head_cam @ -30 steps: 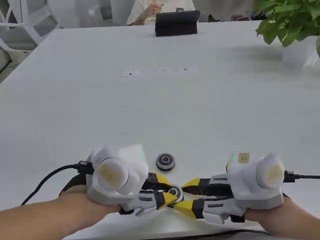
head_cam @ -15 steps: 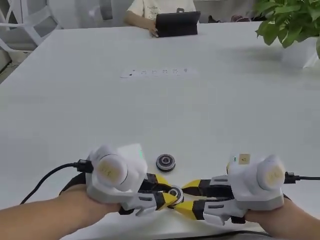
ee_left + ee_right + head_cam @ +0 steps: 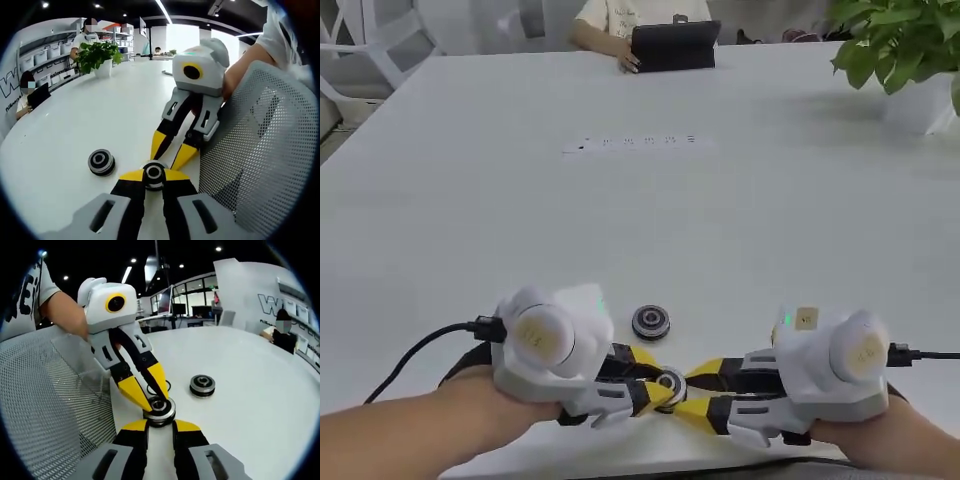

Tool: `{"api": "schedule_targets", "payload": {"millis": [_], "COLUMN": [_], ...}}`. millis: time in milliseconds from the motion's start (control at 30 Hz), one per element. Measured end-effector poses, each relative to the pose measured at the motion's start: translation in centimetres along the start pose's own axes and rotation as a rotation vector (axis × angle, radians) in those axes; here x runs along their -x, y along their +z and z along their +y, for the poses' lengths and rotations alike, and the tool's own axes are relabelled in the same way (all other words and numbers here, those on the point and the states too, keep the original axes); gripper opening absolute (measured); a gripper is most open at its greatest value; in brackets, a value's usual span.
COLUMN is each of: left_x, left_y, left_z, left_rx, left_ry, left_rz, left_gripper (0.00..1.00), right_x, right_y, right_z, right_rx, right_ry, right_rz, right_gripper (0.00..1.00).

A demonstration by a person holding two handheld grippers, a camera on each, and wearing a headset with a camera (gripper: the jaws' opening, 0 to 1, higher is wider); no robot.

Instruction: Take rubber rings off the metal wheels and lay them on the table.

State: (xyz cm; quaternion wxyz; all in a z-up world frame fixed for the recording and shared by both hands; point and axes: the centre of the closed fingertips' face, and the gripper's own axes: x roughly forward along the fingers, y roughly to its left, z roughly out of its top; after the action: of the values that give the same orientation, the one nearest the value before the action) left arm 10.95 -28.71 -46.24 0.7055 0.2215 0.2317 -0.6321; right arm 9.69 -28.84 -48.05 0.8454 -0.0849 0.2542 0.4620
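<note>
Two round metal wheels with black rubber rims are showing. The left gripper (image 3: 153, 176) and the right gripper (image 3: 160, 424) are both clamping the first wheel (image 3: 154, 171), meeting tip to tip. The second wheel (image 3: 651, 322) is lying flat on the white bench (image 3: 640, 220), just beyond the tips.

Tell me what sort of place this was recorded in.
Probably an open-plan office or lab workspace: a long white table with a potted plant, a mesh office chair at the near edge, and shelves of storage bins along a wall.
</note>
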Motion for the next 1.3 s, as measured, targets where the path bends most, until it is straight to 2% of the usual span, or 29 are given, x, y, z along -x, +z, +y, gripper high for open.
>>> {"api": "schedule_targets", "payload": {"millis": [133,200,400,533,567,633,1033,1133,1300], "left_x": [0.0,0.0,0.0,0.0,0.0,0.0,0.0,0.0,0.0], "left_y": [0.0,0.0,0.0,0.0,0.0,0.0,0.0,0.0,0.0], "left_z": [0.0,0.0,0.0,0.0,0.0,0.0,-0.1,-0.1,-0.1], "left_rx": [0.001,0.002,0.005,-0.001,-0.001,0.0,-0.002,-0.003,-0.003], "left_ry": [0.002,0.004,0.007,0.006,0.007,0.01,0.01,0.011,0.015], "left_rz": [-0.001,-0.001,-0.001,0.003,0.003,0.004,0.008,0.01,0.012], "left_gripper": [0.07,0.07,0.07,0.07,0.07,0.07,0.07,0.07,0.07], "right_x": [0.2,0.4,0.3,0.4,0.4,0.5,0.8,1.0,1.1], "right_y": [-0.1,-0.4,-0.5,-0.5,-0.4,-0.4,-0.1,0.4,0.8], "right_z": [0.1,0.0,-0.1,-0.4,-0.5,-0.7,-1.3,-1.6,-1.6], "right_rx": [0.013,0.032,-0.022,-0.138,-0.21,-0.277,-0.431,-0.475,-0.489], "right_ry": [-0.004,-0.01,-0.007,-0.013,-0.014,-0.014,-0.025,-0.025,-0.015], "right_rz": [0.015,0.031,0.019,-0.009,-0.031,-0.056,-0.123,-0.16,-0.168], "right_gripper": [0.1,0.01,0.0,0.0,0.0,0.0,0.0,0.0,0.0]}}
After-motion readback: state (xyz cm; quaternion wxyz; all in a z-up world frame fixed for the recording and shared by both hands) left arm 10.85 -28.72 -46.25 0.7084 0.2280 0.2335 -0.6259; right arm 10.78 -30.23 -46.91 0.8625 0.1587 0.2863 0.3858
